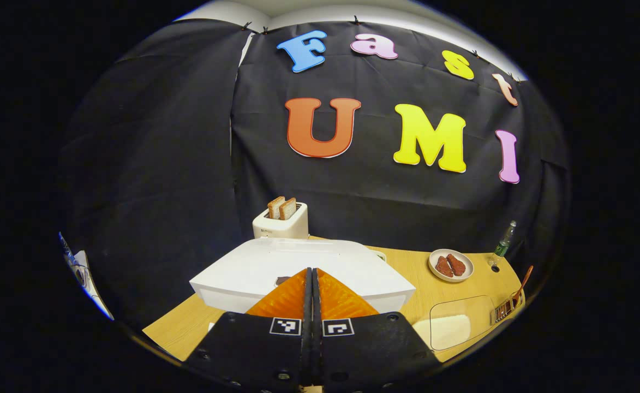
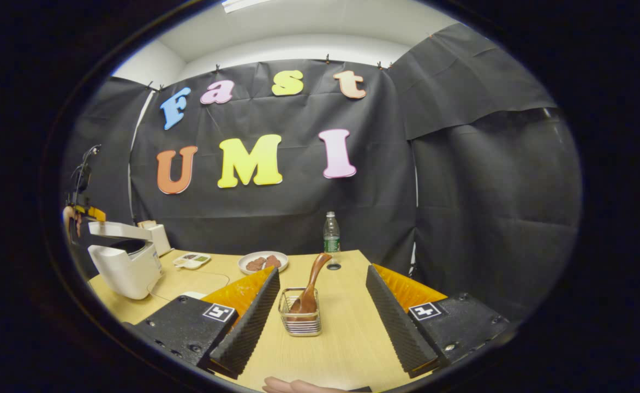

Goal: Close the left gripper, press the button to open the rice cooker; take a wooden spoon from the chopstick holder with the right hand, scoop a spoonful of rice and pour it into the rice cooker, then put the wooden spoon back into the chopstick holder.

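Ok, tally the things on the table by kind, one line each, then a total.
Appliances: 2, rice cooker and toaster
Dishes with food: 2, plate and small tray
Bottles: 1, water bottle
Holders: 1, chopstick holder
Spoons: 1, wooden spoon
Rice containers: 1, clear tub
Total: 8

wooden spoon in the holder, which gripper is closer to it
Right. The right gripper is open with the wooden spoon between its fingers; the left gripper is shut over the rice cooker.
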`<act>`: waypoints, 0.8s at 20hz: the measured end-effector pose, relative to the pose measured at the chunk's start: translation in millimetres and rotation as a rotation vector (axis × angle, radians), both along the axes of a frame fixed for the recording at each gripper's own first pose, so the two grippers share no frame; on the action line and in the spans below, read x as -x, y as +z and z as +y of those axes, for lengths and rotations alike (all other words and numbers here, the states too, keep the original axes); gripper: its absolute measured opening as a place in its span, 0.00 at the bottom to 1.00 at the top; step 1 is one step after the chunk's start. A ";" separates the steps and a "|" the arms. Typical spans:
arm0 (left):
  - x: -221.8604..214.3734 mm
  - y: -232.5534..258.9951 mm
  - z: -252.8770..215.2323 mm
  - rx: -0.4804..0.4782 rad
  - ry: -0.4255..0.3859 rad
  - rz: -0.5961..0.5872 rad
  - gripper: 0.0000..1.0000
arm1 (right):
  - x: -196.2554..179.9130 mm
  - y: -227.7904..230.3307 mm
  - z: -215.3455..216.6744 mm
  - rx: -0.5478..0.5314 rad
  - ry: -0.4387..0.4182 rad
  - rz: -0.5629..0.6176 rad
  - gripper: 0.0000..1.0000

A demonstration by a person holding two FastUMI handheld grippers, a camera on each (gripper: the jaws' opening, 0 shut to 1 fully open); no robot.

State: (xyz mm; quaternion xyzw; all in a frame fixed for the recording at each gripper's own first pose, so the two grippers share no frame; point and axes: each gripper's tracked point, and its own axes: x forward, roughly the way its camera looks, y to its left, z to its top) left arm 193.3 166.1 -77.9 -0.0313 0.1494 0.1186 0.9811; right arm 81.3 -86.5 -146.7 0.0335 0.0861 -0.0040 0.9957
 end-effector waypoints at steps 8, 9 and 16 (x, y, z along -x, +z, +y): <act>63.1 33.5 -34.5 -0.050 -0.016 -0.137 0.97 | -38.8 -36.4 9.2 -0.083 0.044 0.074 1.00; 70.6 34.4 -41.4 -0.057 -0.029 -0.147 0.97 | -42.7 -40.9 10.5 -0.092 0.047 0.081 1.00; 119.8 10.2 -79.7 -0.031 -0.126 -0.218 0.96 | -84.7 -58.3 24.5 -0.098 0.100 0.114 1.00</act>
